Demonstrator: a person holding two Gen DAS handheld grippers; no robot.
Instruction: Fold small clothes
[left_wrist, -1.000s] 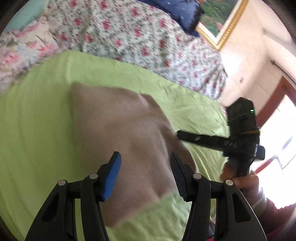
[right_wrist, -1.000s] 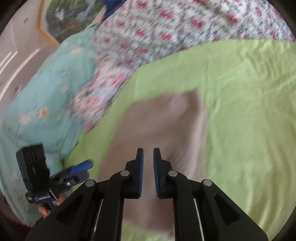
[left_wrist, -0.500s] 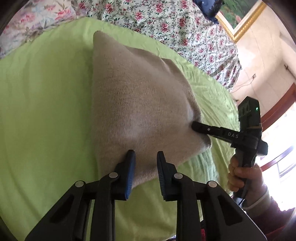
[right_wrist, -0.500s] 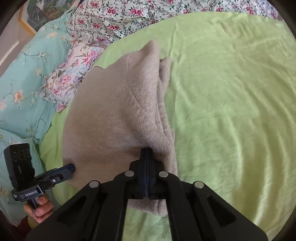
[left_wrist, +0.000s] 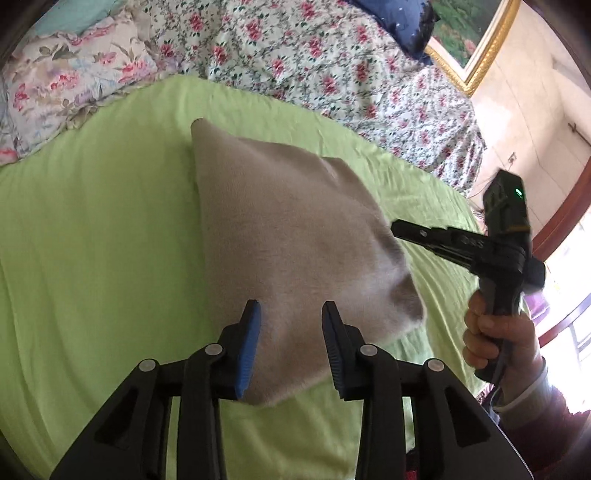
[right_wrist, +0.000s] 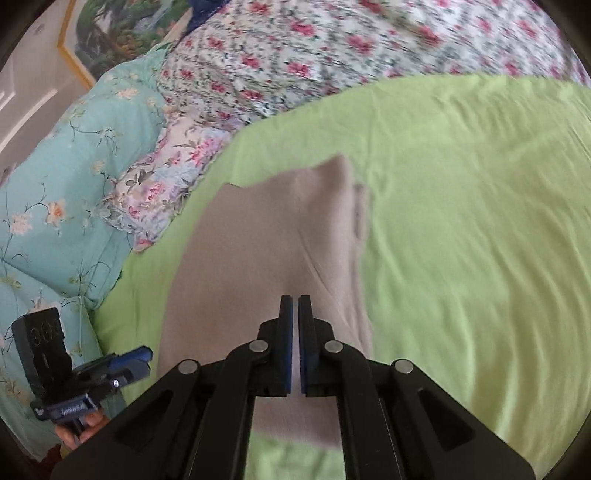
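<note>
A folded beige knitted garment (left_wrist: 280, 221) lies on the lime-green bed sheet (left_wrist: 92, 240). My left gripper (left_wrist: 291, 306) hovers over its near corner. Its jaws are opening, with the cloth under them and nothing pinched. In the right wrist view the garment (right_wrist: 258, 258) shows a folded layer along its right side. My right gripper (right_wrist: 295, 299) is shut above it with no cloth between the pads. From the left wrist view the right gripper (left_wrist: 397, 227) sits just off the garment's right corner, held by a hand. The left gripper (right_wrist: 144, 356) appears at lower left.
A floral quilt (left_wrist: 314, 62) is bunched along the far side of the sheet, with a flowered pillow (left_wrist: 62, 85) at far left. A teal quilt (right_wrist: 55, 184) borders the left. A gold-framed painting (left_wrist: 469, 33) hangs on the wall. Green sheet (right_wrist: 461, 221) stretches right of the garment.
Half a second ago the right gripper was shut on the garment's fold; it has let go and drawn back. The left jaws have widened. The garment has settled flatter.
</note>
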